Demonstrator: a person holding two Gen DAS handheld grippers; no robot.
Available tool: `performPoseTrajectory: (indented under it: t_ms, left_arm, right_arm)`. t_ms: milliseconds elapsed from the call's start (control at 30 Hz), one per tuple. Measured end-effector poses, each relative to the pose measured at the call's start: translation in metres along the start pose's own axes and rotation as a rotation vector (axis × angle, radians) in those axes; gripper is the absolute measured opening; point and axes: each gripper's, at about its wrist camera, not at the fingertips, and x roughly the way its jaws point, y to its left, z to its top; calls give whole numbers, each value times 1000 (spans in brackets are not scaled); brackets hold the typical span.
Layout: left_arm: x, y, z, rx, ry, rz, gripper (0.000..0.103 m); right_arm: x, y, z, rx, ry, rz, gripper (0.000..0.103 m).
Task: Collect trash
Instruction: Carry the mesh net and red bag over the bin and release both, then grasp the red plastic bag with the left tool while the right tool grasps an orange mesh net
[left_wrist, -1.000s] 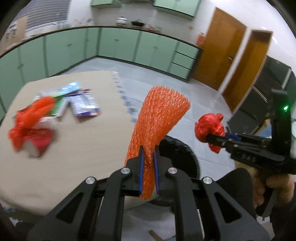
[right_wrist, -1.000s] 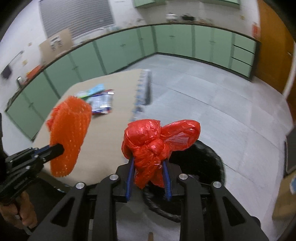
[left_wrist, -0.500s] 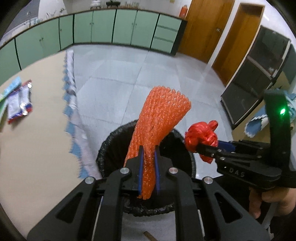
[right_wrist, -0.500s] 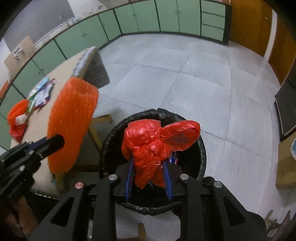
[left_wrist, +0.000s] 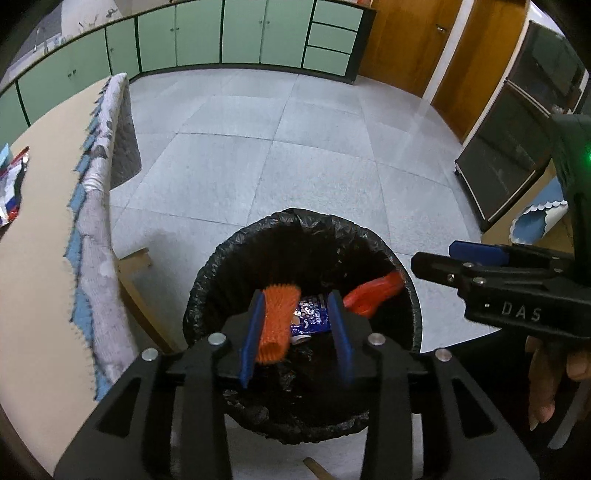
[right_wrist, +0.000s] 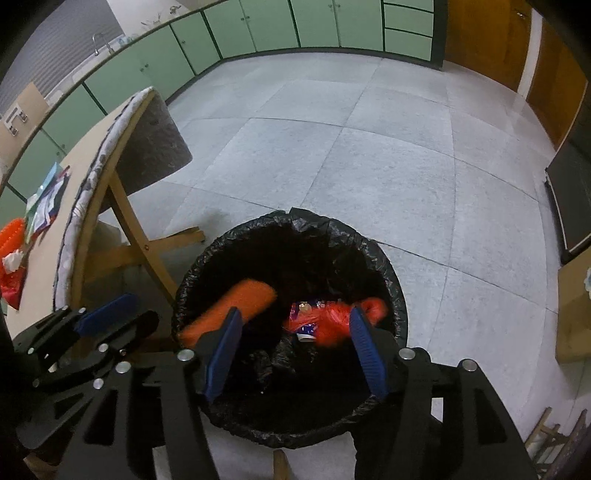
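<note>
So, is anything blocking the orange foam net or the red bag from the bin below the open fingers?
Nothing visible. The orange foam net and the red bag are already within the mouth of the black-lined bin, with both grippers open above.

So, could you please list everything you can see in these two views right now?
Bin: one, black liner, on the floor under both claws.
Foam net: one, orange, dropping into the bin.
Plastic bag: one, red, dropping into the bin.
Snack packet: one, blue, inside the bin.
Table: one, beige, left of the bin.
Leftover trash: red, orange and white pieces, on the table.
Cabinets: green, along the walls.
Left claw: open.
Right claw: open.
</note>
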Motion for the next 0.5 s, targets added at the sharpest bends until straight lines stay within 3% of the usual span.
performPoseTrajectory:
  t_ms: [267, 333, 500]
  left_arm:
    - [-65, 19, -11, -39, -84, 20, 52]
    - [-92, 36, -20, -79, -103, 59, 57]
    - [-164, 95, -49, -192, -153, 193, 59]
  right_arm:
    - [-65, 25, 5, -46, -108, 32, 60]
    - [-80, 42, 6, -76, -120, 57, 60]
    - [-105, 109, 3, -192, -119, 164, 60]
